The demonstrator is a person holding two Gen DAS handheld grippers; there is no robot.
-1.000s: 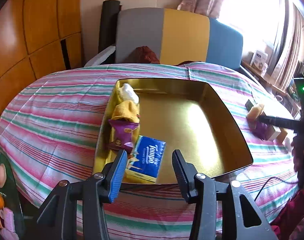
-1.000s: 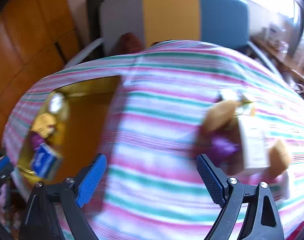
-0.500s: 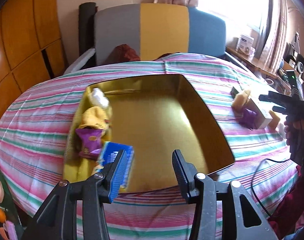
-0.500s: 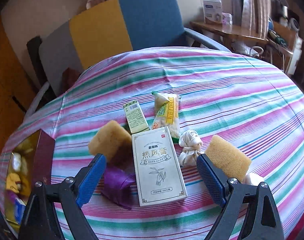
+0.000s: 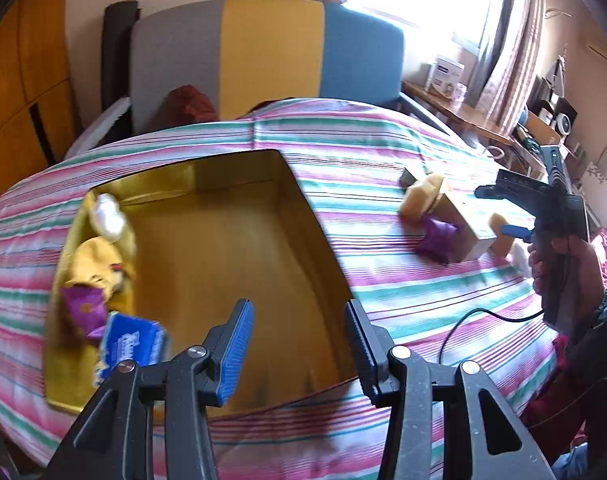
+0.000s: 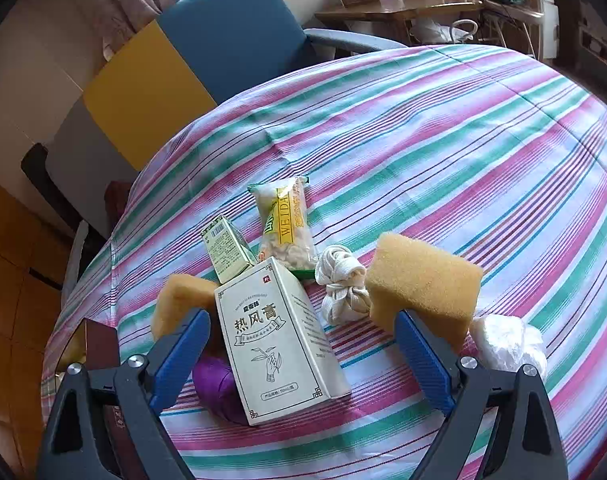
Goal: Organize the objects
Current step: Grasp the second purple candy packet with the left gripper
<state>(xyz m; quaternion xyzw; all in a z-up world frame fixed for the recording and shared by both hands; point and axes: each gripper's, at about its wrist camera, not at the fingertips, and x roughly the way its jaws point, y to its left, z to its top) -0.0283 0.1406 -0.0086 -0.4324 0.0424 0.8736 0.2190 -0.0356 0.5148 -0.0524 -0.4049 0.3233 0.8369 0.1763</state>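
**Both claws wide open, the loose pile straight ahead of my right one**

My right gripper [image 6: 301,354] is spread wide with nothing between its blue pads. The white carton [image 6: 277,342] with black Chinese print lies flat in the gap, pointing toward 12 o'clock, and neither finger touches it. At 9 o'clock of the carton, just behind my left finger, sit a tan sponge [image 6: 181,304] and below it a purple wrapped lump [image 6: 217,390] tucked against the carton's edge. At 11 o'clock is a small green box [image 6: 225,250]; at 12 o'clock a clear snack bag [image 6: 287,226] with a yellow label. A knotted white cloth bundle [image 6: 341,284] lies at 2 o'clock, a second, bigger tan sponge [image 6: 421,284] stands at 3 o'clock by my right finger, and a crumpled white wad [image 6: 507,342] rests beyond it. All sit on the striped tablecloth [image 6: 443,152].

My left gripper [image 5: 299,346] is also open and empty, hovering over the near edge of the gold tray [image 5: 327,248]. Along the tray's 9 o'clock wall lie a white wad [image 5: 107,214], a yellow packet [image 5: 97,262], a purple packet [image 5: 81,310] and a blue tissue pack [image 5: 133,342]. A grey, yellow and blue chair [image 5: 263,48] stands at 12 o'clock behind the table.
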